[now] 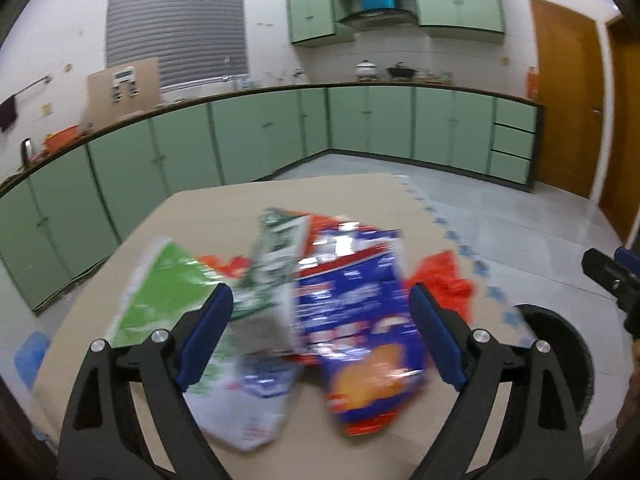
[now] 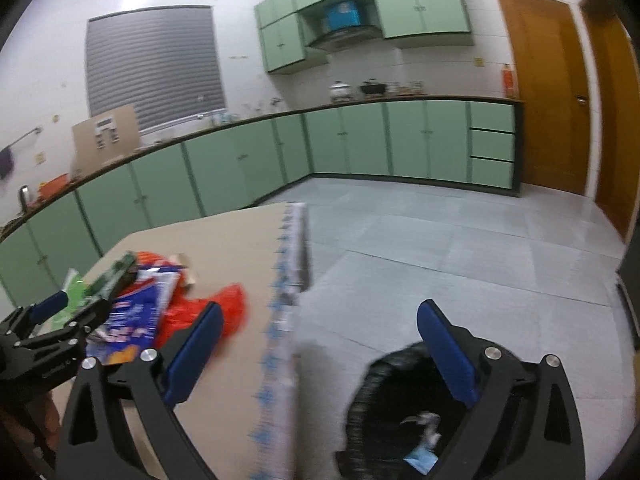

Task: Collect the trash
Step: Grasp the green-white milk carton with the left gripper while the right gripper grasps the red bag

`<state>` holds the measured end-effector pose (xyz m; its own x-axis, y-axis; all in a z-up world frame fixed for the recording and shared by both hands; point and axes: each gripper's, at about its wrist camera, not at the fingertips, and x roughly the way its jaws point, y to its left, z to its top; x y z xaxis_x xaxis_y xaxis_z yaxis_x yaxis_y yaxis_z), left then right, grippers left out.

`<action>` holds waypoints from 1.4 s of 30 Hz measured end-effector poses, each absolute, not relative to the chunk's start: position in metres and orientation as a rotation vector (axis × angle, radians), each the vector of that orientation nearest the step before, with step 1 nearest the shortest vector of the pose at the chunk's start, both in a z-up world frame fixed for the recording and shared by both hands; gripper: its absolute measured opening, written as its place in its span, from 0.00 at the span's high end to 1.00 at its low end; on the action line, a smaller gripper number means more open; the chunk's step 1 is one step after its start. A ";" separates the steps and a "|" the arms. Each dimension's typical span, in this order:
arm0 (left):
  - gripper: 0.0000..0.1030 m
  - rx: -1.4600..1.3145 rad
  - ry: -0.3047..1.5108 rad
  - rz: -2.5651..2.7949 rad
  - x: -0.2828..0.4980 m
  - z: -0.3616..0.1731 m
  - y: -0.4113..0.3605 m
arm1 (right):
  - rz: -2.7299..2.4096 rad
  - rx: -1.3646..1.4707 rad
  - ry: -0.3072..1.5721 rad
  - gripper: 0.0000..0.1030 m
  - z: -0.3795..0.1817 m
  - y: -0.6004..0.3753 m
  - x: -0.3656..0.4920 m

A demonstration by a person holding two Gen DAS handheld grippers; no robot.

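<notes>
Several snack wrappers lie piled on a tan mat-covered surface (image 1: 224, 216): a blue bag (image 1: 360, 320), a green-and-white bag (image 1: 272, 264), a bright green bag (image 1: 160, 292), a white wrapper (image 1: 240, 408) and a red plastic bag (image 1: 448, 280). My left gripper (image 1: 320, 292) hangs open over the pile, its pads touching nothing. In the right wrist view my right gripper (image 2: 320, 310) is open and empty, over the gap between the surface edge (image 2: 280, 320) and a black bin (image 2: 384, 392). The bin holds white (image 2: 424, 420) and blue (image 2: 420, 460) scraps.
The black bin (image 1: 560, 344) stands on the grey tiled floor (image 2: 440, 240) just right of the surface. Green kitchen cabinets (image 1: 260, 132) run along the far walls, and a wooden door (image 1: 564, 92) is at the right. The pictures are motion-blurred.
</notes>
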<state>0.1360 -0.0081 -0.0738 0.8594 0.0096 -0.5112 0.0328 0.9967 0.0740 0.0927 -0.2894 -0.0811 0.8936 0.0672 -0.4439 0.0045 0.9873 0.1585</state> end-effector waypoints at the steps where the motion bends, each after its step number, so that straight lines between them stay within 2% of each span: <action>1: 0.16 0.079 0.542 -0.002 0.138 -0.074 -0.002 | 0.050 0.148 0.463 0.07 -0.081 -0.279 0.095; 13: 0.17 0.050 0.598 -0.017 0.180 -0.092 0.020 | 0.087 0.114 0.481 0.08 -0.085 -0.242 0.114; 16: 0.25 0.050 0.624 -0.035 0.189 -0.099 0.017 | 0.086 0.120 0.488 0.09 -0.087 -0.242 0.119; 18: 0.38 0.044 0.636 -0.043 0.192 -0.103 0.017 | 0.087 0.124 0.494 0.09 -0.089 -0.242 0.125; 20: 0.44 0.049 0.630 -0.051 0.193 -0.104 0.016 | 0.090 0.126 0.499 0.10 -0.091 -0.241 0.129; 22: 0.59 0.058 0.631 -0.062 0.194 -0.104 0.016 | 0.097 0.128 0.508 0.11 -0.093 -0.240 0.133; 27: 0.60 0.030 0.628 -0.058 0.188 -0.108 0.022 | 0.121 0.128 0.538 0.15 -0.100 -0.232 0.140; 32: 0.61 0.012 0.615 -0.044 0.183 -0.106 0.027 | 0.135 0.117 0.608 0.23 -0.115 -0.225 0.151; 39: 0.61 0.021 0.605 -0.043 0.182 -0.108 0.028 | 0.188 0.098 0.670 0.41 -0.128 -0.211 0.163; 42: 0.61 0.019 0.604 -0.043 0.182 -0.108 0.028 | 0.221 0.089 0.686 0.58 -0.132 -0.206 0.165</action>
<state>0.1820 0.0279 -0.1080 0.8221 -0.0348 -0.5683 0.0461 0.9989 0.0055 0.1655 -0.2061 -0.1315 0.7514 0.2315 -0.6179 -0.1729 0.9728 0.1542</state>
